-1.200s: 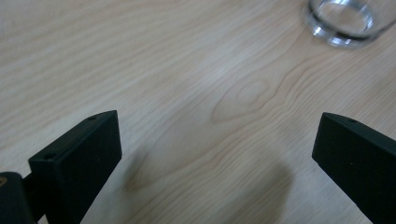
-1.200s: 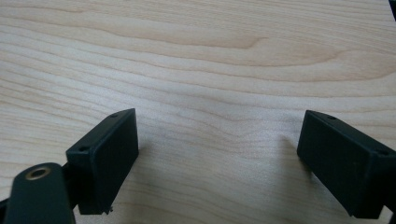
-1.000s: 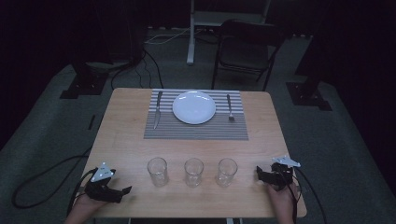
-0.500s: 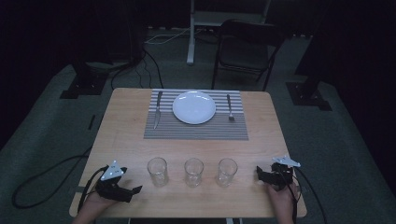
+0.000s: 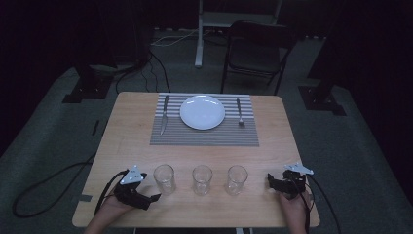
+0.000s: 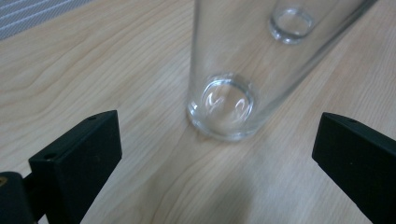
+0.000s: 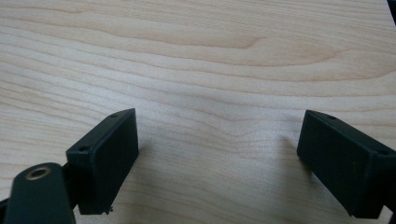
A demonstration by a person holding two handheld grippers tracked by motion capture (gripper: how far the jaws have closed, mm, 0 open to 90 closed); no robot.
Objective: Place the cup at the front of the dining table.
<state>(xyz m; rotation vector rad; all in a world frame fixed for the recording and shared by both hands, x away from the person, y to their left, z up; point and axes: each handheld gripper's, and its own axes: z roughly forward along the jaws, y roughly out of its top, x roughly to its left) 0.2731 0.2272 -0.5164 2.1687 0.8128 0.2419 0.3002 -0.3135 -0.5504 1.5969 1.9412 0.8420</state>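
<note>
On the table, the striped placemat with its plate lies toward twelve o'clock, and three glasses line the near edge. Your left gripper is released, jaws wide, with the left glass just ahead at two o'clock, untouched. Your right gripper, also spread, rests at four o'clock on bare wood.

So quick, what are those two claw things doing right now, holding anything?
Left gripper: open, holding nothing, jaws either side of the nearest glass.
Right gripper: open, holding nothing, over bare table.
</note>
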